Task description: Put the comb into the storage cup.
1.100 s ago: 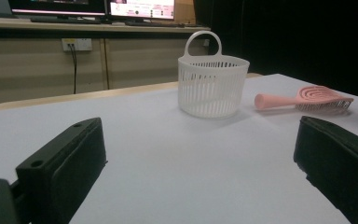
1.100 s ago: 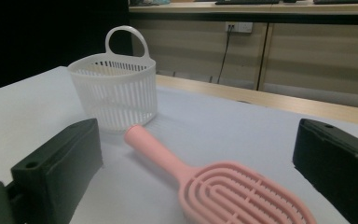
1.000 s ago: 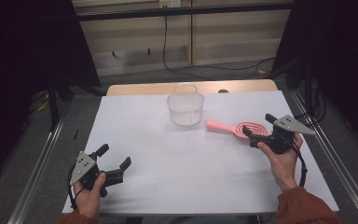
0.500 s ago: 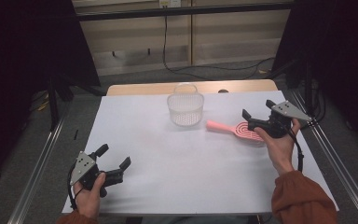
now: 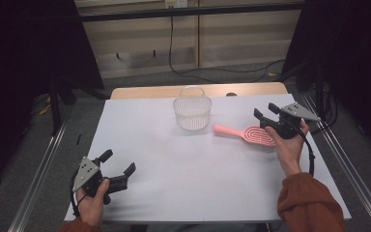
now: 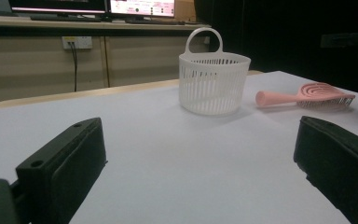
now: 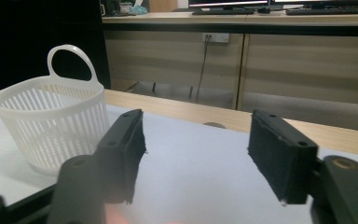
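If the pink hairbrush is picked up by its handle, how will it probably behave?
The pink hairbrush looks like rigid plastic, so it probably stays stiff. Its open slotted head suggests it is light. It lies flat on the table, so rolling seems unlikely.

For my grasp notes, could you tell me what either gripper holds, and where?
Nothing is held: the right gripper hovers empty-jawed, just closing, above the pink plastic hairbrush; the left gripper is open.

A wide bare stretch of the counter (image 5: pixel 183 164) is being left free from 6 to 9 o'clock. At 12 o'clock the way is being blocked by the white basket (image 5: pixel 192 113). At 2 o'clock the pink hairbrush (image 5: pixel 249 135) is lying just beside it, with a narrow gap being left between them.
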Motion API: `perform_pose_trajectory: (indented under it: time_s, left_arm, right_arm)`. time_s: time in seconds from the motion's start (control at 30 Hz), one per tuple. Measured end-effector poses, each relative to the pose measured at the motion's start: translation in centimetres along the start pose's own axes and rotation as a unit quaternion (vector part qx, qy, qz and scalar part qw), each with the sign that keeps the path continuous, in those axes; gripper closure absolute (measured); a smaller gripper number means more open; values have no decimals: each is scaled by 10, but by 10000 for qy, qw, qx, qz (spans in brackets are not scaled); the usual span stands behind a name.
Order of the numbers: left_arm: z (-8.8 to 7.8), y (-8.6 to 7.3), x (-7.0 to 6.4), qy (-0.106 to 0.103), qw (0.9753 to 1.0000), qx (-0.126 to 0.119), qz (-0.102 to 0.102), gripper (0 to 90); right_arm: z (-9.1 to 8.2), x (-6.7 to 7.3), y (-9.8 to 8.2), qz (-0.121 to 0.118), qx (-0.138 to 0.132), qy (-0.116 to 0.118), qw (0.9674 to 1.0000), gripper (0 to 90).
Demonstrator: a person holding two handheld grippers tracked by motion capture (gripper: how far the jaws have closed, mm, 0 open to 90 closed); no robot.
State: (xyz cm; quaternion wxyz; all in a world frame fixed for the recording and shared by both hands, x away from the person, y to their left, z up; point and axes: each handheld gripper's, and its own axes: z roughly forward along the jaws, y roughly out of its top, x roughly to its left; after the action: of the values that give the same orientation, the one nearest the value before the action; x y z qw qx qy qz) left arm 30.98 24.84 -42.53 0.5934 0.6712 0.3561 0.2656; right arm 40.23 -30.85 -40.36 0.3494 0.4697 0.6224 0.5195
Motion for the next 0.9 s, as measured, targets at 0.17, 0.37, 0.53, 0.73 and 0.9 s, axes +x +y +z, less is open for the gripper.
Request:
perform_pose_trajectory:
  time_s: [0.17, 0.37, 0.53, 0.73, 0.9]
  left_arm:
    - [0, 0, 1, 13, 10000, 17, 1, 22]
    - [0, 0, 1, 19, 10000, -11, -20, 22]
    - [0, 0, 1, 33, 10000, 18, 23, 22]
    - [0, -1, 1, 41, 10000, 26, 16, 22]
    - [-1, -1, 2, 72, 10000, 45, 49, 22]
  right_arm:
    - [-2, -1, 0, -38, -59, 101, 9999, 581]
    - [-2, 0, 2, -94, -14, 139, 9999, 741]
    - [-2, -2, 1, -64, 62, 285, 9996, 900]
    - [-1, -6, 9, -102, 403, 394, 9984, 900]
    - [3, -11, 13, -83, 750, 404, 9963, 900]
